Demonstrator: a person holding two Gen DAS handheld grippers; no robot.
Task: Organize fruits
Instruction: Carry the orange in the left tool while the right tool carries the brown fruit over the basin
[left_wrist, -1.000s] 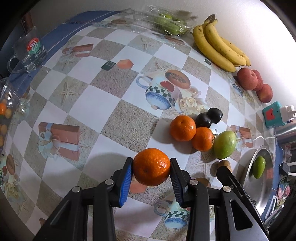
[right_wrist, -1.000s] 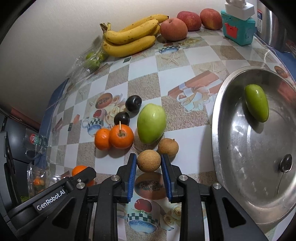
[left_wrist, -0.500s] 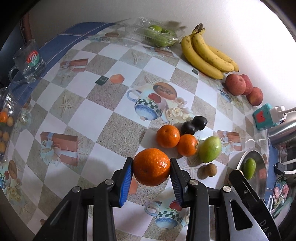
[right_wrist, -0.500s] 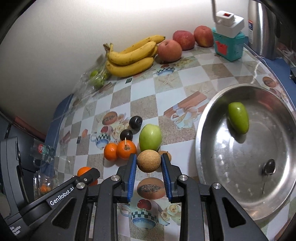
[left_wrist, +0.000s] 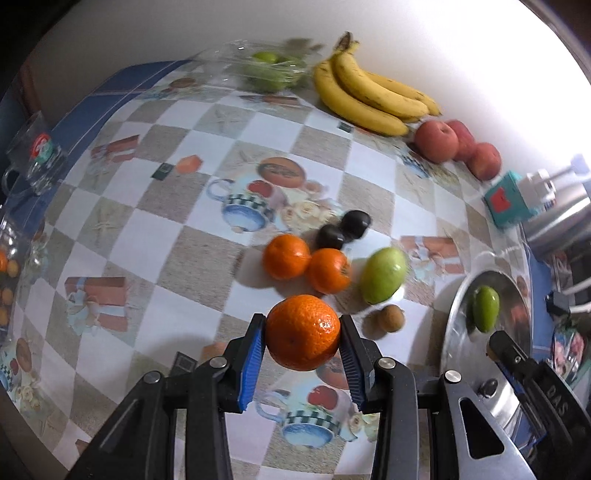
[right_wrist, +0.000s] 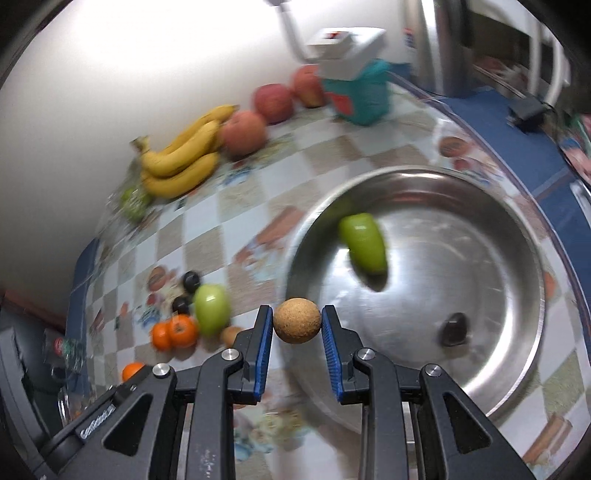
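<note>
My left gripper (left_wrist: 302, 334) is shut on an orange mandarin (left_wrist: 303, 332) held above the checked tablecloth. My right gripper (right_wrist: 297, 320) is shut on a small round brown fruit (right_wrist: 296, 320), raised near the left rim of the steel bowl (right_wrist: 517, 354). A long green fruit (right_wrist: 364, 243) lies in that bowl. On the cloth sit two mandarins (left_wrist: 306, 264), two dark plums (left_wrist: 343, 230), a green mango-like fruit (left_wrist: 383, 275) and another brown fruit (left_wrist: 390, 318). The right gripper's tip (left_wrist: 506, 349) shows over the bowl (left_wrist: 456, 325) in the left wrist view.
Bananas (left_wrist: 369, 96) and red apples (left_wrist: 456, 146) line the wall, with a clear box of green fruit (left_wrist: 271, 70). A teal block with a white plug (left_wrist: 511, 201) and a steel kettle (left_wrist: 561, 225) stand at the right. A glass mug (left_wrist: 35, 162) is at the left edge.
Both grippers rose and shifted right with their fruit. The right gripper carried the brown fruit from beside the other brown one on the cloth to the bowl's rim.
</note>
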